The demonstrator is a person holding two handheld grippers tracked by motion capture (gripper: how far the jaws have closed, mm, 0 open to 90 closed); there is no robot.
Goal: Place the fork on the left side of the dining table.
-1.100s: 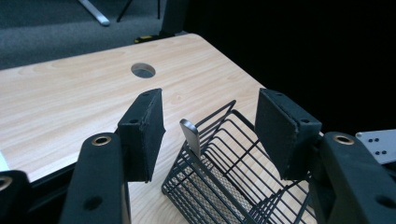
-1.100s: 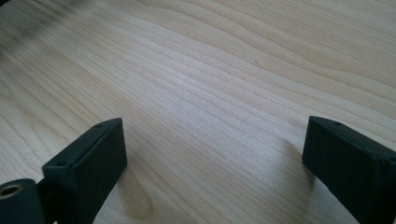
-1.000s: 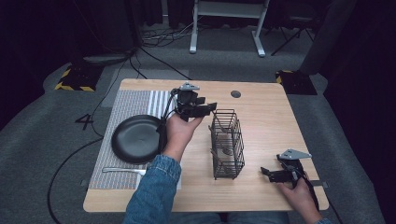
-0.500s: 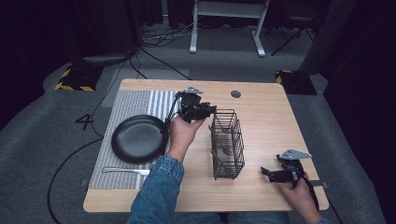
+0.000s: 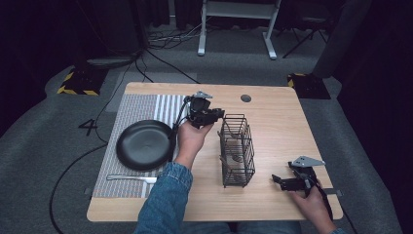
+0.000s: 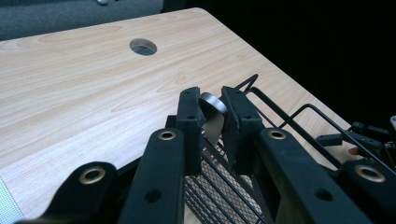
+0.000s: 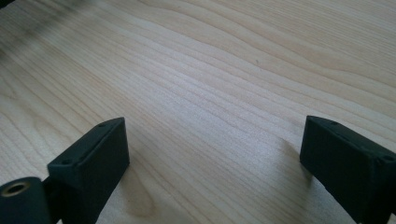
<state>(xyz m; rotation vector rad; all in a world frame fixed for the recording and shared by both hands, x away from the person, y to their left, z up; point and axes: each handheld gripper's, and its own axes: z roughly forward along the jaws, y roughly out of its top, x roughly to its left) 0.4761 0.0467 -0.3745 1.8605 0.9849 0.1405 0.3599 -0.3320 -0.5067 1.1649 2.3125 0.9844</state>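
Spoon in the tongs
The left tongs (image 6: pixel 212 123) have just closed on a spoon (image 6: pixel 212 116) above the basket (image 5: pixel 237 146); the right tongs (image 7: pixel 212 163) gape wide over the counter (image 7: pixel 210 70).

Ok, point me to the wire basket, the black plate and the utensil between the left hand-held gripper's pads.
wire basket (image 5: pixel 237 151): high view, its near long side wall.
black plate (image 5: pixel 144 145): high view, its middle.
metal utensil (image 6: pixel 212 117): left gripper view, the rounded end between the pads.
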